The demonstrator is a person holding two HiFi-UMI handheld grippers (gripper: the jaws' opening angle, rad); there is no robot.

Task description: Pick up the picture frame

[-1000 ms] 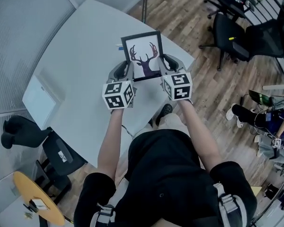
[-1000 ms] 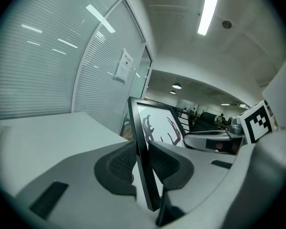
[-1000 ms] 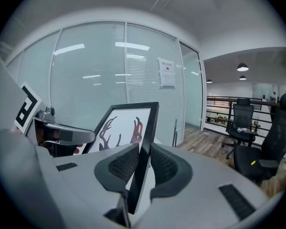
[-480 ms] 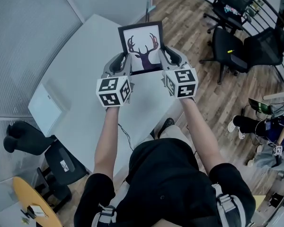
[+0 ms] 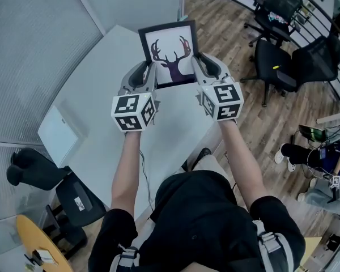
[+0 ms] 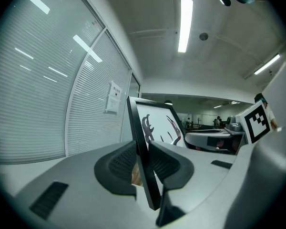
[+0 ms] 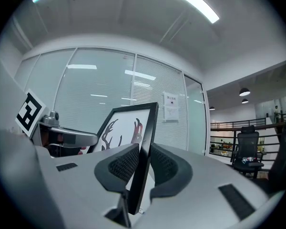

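Observation:
A black picture frame [image 5: 170,52] with a dark antler print on white hangs in the air above the white table [image 5: 96,106], held upright between both grippers. My left gripper [image 5: 149,75] is shut on the frame's left edge [image 6: 142,151]. My right gripper [image 5: 196,71] is shut on its right edge [image 7: 144,156]. In each gripper view the thin black edge stands pinched between the two ribbed pads. The picture faces the person.
A white sheet [image 5: 58,134] lies at the table's left edge. Black office chairs [image 5: 283,61] stand on the wooden floor at the right. Glass walls with blinds [image 6: 47,94] lie beyond the table. A dark chair [image 5: 73,194] stands at the near left.
Both grippers have risen with the frame between them, lifting it well off the table. The frame now stands higher and closer to the head camera.

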